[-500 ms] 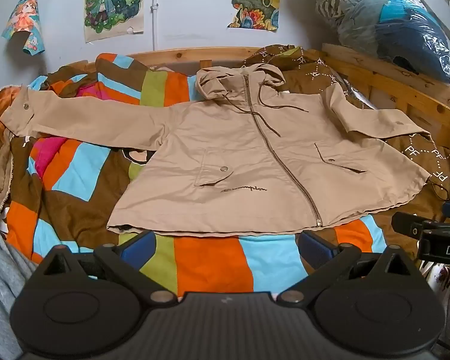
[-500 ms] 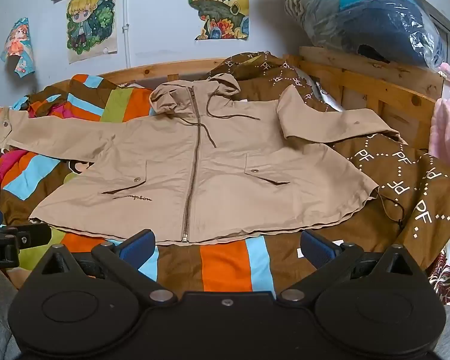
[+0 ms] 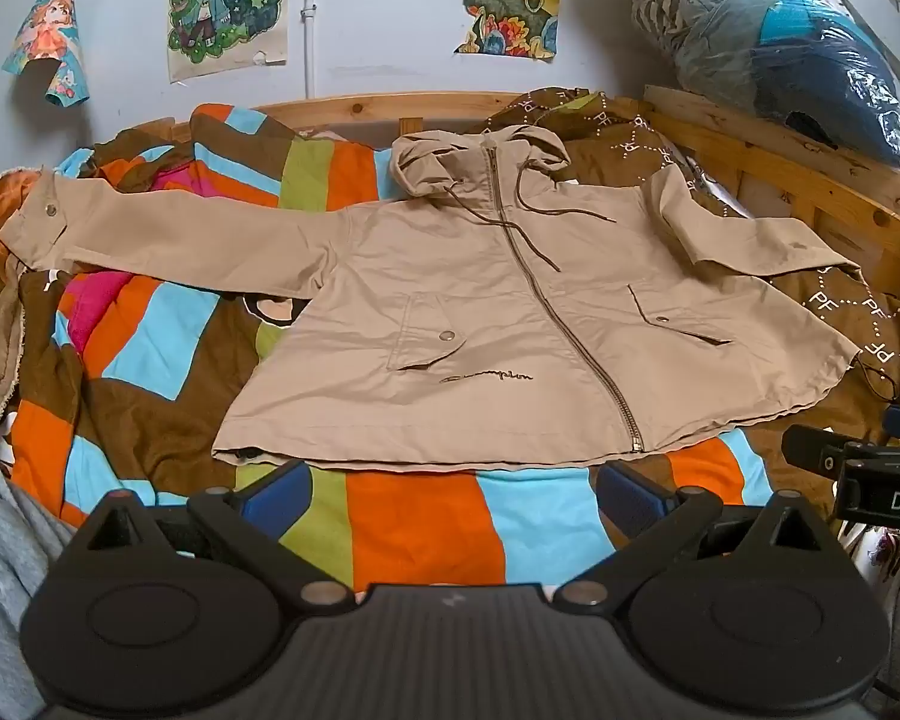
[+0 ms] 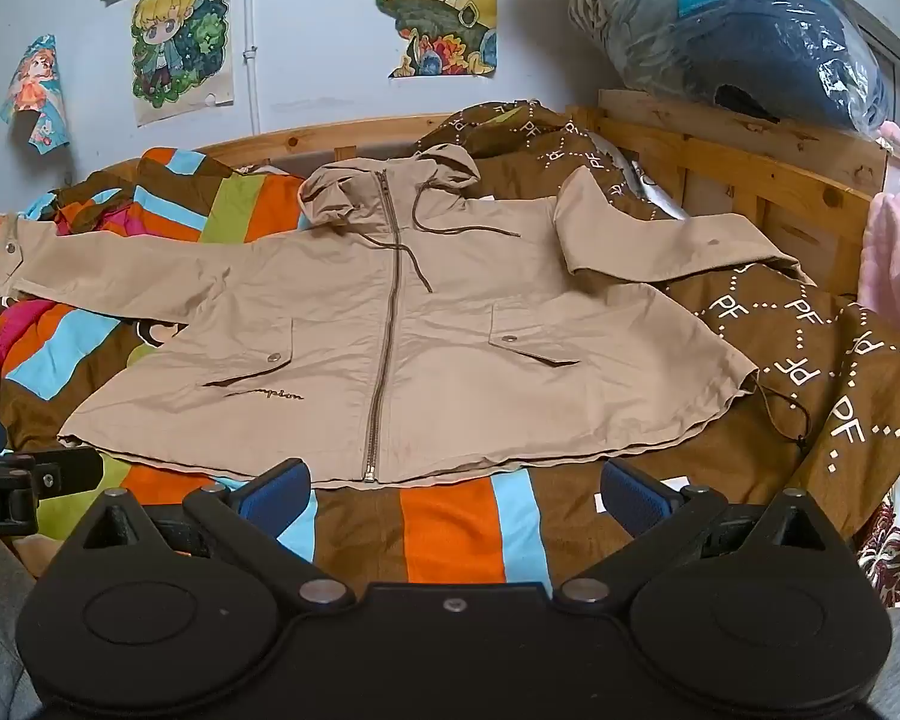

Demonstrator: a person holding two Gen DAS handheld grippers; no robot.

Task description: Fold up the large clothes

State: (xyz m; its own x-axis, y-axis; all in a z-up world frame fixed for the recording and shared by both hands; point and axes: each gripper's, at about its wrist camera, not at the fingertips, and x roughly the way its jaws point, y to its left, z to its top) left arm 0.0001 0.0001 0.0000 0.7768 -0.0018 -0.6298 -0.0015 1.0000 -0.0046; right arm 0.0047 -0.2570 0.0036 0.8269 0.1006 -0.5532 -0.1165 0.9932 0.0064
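On the bed, near its front edge, a beige jacket (image 3: 510, 312) is lying flat and face up, with the zipper (image 3: 546, 300) closed and the hood (image 3: 480, 162) pointing toward the headboard (image 3: 354, 114). One sleeve (image 3: 168, 234) is stretching out toward the left side of the bed, over a striped blanket (image 3: 426, 516). The other sleeve (image 4: 660, 240) is reaching toward the right side, over a brown cover (image 4: 810, 348) printed with letters. No part of the jacket is folded yet, so I am judging that the task is only beginning: both sleeves and the body are waiting to be folded.

The left gripper (image 3: 450, 486) is hovering just in front of the hem with its jaws wide apart and nothing between them. The right gripper (image 4: 450, 489) is doing the same, also spread wide and empty, a little to the right of the zipper end.

The bed surface is soft and uneven, because the blanket and the cover are lying in wrinkles under the jacket. Behind the wooden headboard a pale wall is carrying several cartoon posters (image 3: 228, 0). At the back right corner, a big plastic bag (image 4: 738, 30) of bedding is sitting on top of the wooden frame (image 4: 750, 168).
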